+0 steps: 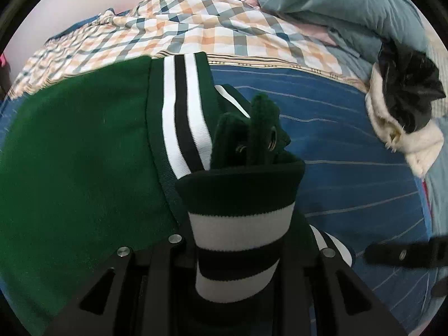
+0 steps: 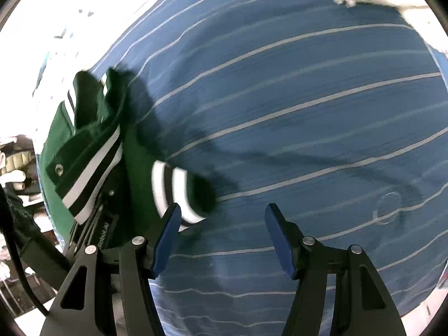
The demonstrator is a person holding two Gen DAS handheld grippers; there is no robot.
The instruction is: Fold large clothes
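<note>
Black angular right gripper (image 2: 222, 236) frame, silver round screws, blue padded fingers (image 2: 166, 238), triangular cutouts, black cable

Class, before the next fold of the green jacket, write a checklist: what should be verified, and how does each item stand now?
1. Left claw grips the jacket's striped cuff: ok.
2. Right claw open, holding nothing: ok.
3. Second cuff close beside the right claw: ok.
4. Jacket lying flat: not ok, bunched near the left claw.
5. Blue striped sheet bare ahead of the right claw: ok.
6. Snaps fastened: cannot tell.
</note>
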